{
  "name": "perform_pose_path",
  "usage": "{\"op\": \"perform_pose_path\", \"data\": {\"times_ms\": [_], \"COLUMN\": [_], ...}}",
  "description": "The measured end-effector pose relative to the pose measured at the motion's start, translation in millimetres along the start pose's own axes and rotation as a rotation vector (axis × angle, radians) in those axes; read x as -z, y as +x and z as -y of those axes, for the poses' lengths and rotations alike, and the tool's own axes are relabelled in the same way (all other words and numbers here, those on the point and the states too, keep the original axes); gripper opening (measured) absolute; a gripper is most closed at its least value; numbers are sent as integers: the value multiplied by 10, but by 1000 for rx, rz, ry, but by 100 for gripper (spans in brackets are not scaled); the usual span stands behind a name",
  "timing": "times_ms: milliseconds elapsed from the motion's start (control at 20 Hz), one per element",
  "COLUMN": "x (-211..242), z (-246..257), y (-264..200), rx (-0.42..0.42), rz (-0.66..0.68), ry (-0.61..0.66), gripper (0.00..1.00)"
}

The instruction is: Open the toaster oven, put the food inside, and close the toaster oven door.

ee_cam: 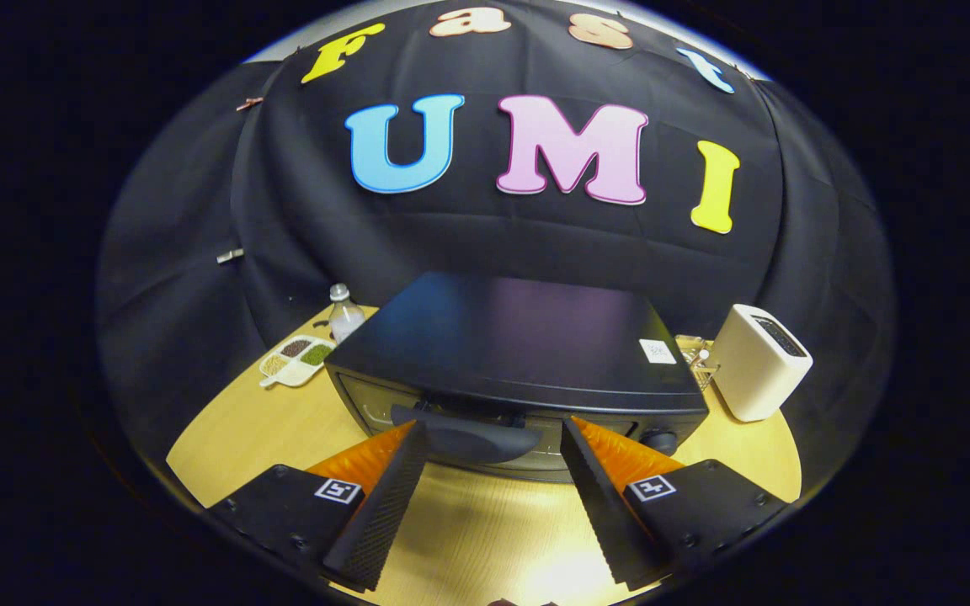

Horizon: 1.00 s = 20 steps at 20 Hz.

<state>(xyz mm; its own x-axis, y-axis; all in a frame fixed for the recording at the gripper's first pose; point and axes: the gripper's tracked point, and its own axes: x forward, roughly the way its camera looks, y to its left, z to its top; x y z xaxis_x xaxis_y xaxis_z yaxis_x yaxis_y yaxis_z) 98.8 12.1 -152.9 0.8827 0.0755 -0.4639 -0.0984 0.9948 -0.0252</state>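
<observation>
Spread wide and holding nothing, the hand-held gripper (493, 438) hangs over the desk (468, 539), its fingertips either side of the toaster oven (519, 353) door handle (468, 433). Door shut. White sticker (657, 350) on top, unreadable. Pale toaster (759, 362) stands right, sectioned dish (295, 359) and bottle (343, 313) left.

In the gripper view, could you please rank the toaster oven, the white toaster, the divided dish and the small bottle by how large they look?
1. toaster oven, door shut, just ahead of the open gripper
2. white toaster
3. divided dish
4. bottle
The dish and the bottle look close in size; both sit farther back, so their ranking is unsure.
</observation>
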Motion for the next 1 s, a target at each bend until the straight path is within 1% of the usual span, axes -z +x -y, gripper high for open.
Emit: {"op": "perform_pose_path", "data": {"times_ms": [250,350,550,750,1000], "x": [-424,-657,-894,-983,-993], "z": [222,306,497,695,905], "y": [-521,-749,-1191,-1587,-1813], "rx": [56,74,126,167,205], "rz": [144,203,294,355,364], "ry": [-22,-7,11,66,90], "gripper": [98,98,98,98,98]}}
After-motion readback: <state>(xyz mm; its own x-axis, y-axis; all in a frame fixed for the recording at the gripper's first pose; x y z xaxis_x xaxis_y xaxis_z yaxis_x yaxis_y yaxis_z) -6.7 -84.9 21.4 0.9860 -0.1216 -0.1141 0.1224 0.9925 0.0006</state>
